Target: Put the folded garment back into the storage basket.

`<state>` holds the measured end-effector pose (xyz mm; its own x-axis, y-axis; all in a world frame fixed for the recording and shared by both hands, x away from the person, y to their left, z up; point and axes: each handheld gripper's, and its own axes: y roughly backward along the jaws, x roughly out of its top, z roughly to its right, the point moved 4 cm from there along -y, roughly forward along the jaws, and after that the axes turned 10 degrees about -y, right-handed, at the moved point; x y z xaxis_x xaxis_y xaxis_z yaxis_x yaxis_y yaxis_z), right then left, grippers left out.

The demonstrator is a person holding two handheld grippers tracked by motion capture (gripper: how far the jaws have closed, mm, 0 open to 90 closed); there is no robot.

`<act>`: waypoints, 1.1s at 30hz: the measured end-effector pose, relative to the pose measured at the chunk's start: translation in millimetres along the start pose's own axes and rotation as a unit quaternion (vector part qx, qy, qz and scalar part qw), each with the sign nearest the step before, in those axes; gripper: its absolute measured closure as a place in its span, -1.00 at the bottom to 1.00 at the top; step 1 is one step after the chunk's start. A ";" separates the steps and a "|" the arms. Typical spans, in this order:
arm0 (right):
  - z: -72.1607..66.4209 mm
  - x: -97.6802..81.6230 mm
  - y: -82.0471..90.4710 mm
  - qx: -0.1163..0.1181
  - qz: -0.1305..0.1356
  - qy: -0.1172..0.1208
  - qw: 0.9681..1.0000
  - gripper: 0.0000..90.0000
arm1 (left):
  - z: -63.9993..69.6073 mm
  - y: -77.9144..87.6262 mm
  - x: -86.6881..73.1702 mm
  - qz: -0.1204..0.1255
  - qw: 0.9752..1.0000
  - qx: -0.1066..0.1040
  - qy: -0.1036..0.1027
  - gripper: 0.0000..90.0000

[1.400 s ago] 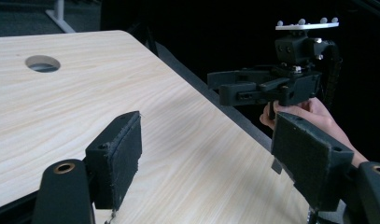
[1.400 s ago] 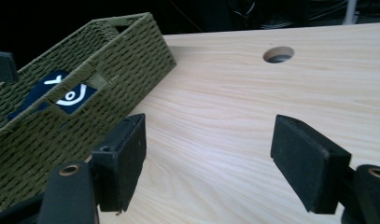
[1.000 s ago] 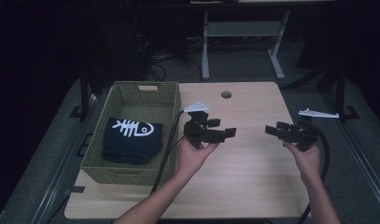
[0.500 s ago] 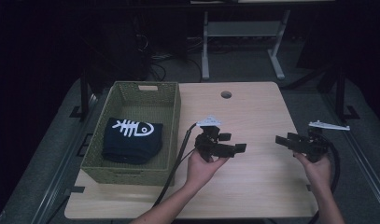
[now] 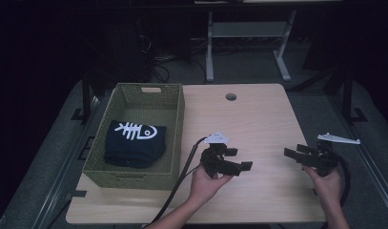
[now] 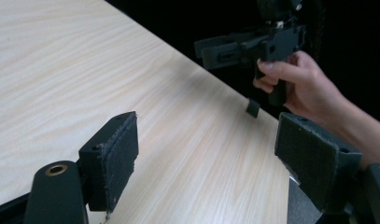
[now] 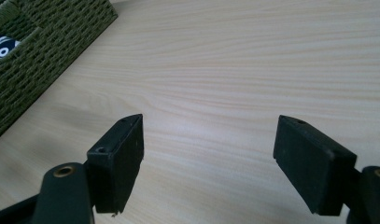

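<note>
- While both tongs hang low over the bare table (image 5: 258, 119), nothing is gripped: the left tongs (image 5: 247, 166) stand wide, pads empty, and so do the right tongs (image 5: 290, 153).
- The two point toward each other near the table's 6 o'clock edge (left hand (image 5: 204, 183) at about 6, right hand (image 5: 328, 183) at 4).
- The cloth (image 5: 134, 143), dark with a white fishbone print, lies folded in the basket (image 5: 179, 119) at 9 o'clock, well apart from both.
- Judging by this, the work looks either finished or not begun; any next move calls for swinging the left tongs over the basket rim and down onto the cloth.
</note>
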<state>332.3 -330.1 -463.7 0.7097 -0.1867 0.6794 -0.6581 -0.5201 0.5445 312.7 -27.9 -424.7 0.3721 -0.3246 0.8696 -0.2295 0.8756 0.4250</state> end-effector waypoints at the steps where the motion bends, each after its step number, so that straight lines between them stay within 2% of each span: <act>1: 0.0 0.0 0.0 0.000 0.000 0.000 1.000 -0.47 | 0.0 0.0 0.0 0.000 1.000 0.000 0.000 -0.53; 2: -1.9 -3.5 1.5 -0.008 -0.007 0.007 1.000 -0.47 | 2.5 1.1 -4.9 -0.002 1.000 0.000 -0.004 -0.53; 6: -6.6 -9.6 4.8 -0.017 -0.010 0.022 1.000 -0.47 | 7.2 3.9 -15.5 -0.009 1.000 -0.005 -0.012 -0.53; 11: -7.9 -16.7 8.6 -0.015 -0.007 0.028 0.999 -0.48 | 10.2 9.0 -25.6 -0.017 1.000 -0.006 -0.024 -0.53; 13: -10.4 -21.8 10.3 -0.014 -0.006 0.027 1.000 -0.49 | 12.2 11.5 -29.0 -0.013 1.000 -0.007 -0.023 -0.52; 14: -13.1 -27.6 11.0 -0.018 -0.011 0.038 0.999 -0.50 | 13.2 12.9 -30.5 -0.015 0.999 -0.008 -0.027 -0.52; 16: -16.0 -33.0 11.7 -0.019 -0.012 0.042 0.999 -0.50 | 16.4 16.7 -34.7 -0.013 0.999 -0.008 -0.030 -0.52; 18: -17.4 -35.0 12.3 -0.017 -0.012 0.041 0.999 -0.50 | 17.9 17.8 -36.7 -0.013 0.999 -0.008 -0.031 -0.52; 21: -21.3 -42.3 13.3 -0.017 -0.004 0.043 0.999 -0.51 | 24.1 20.0 -42.1 -0.011 0.999 -0.012 -0.038 -0.53; 23: -24.0 -46.2 14.3 -0.015 0.004 0.040 0.999 -0.51 | 29.3 21.0 -49.4 -0.012 0.999 -0.027 -0.041 -0.53; 26: -28.4 -53.2 15.8 -0.018 0.007 0.043 0.999 -0.52 | 31.6 21.2 -54.1 -0.012 0.998 -0.028 -0.048 -0.53; 29: -30.6 -59.8 16.2 -0.016 0.006 0.046 0.999 -0.52 | 33.9 21.4 -59.2 -0.021 0.998 -0.037 -0.048 -0.53; 31: -33.2 -63.5 17.5 -0.019 0.004 0.052 0.998 -0.52 | 34.9 24.2 -60.4 -0.011 0.998 -0.039 -0.042 -0.53; 32: -33.6 -63.0 19.5 -0.019 0.014 0.063 0.998 -0.52 | 35.5 26.1 -60.8 -0.008 0.998 -0.038 -0.043 -0.53; 33: -33.6 -63.0 19.5 -0.019 0.014 0.063 0.998 -0.52 | 35.5 26.1 -60.8 -0.008 0.998 -0.038 -0.043 -0.53</act>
<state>266.3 -300.5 -479.4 0.6554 -0.0933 0.7495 -0.6878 -0.4838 0.5412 252.2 2.0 -457.6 0.2959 -0.3661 0.8823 -0.1539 0.8933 0.4222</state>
